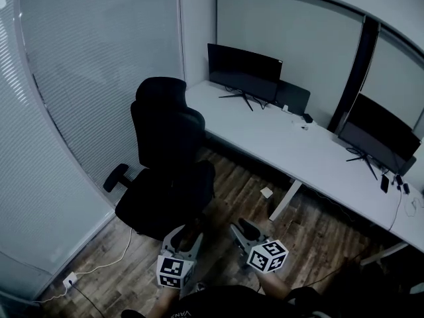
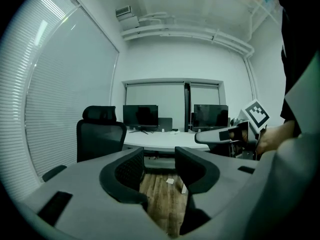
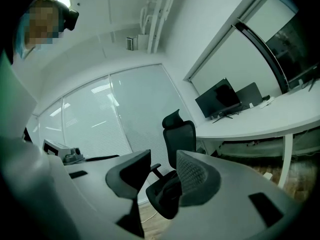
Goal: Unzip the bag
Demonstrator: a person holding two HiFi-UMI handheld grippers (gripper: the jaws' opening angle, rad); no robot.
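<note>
Bag is seen nowhere; left claw (image 2: 159, 157) and right claw (image 3: 164, 160) are held apart and empty, so it must be located first.

no word, brand or number can be read. the marker cubes (image 1: 172, 269) on the left gripper (image 1: 185, 237) and right gripper (image 1: 243, 232) show only black-and-white square patterns. at the head view's bottom edge, pale letters (image 1: 180, 315) on the person's dark clothing (image 1: 218, 303) are too cut off to read.
</note>
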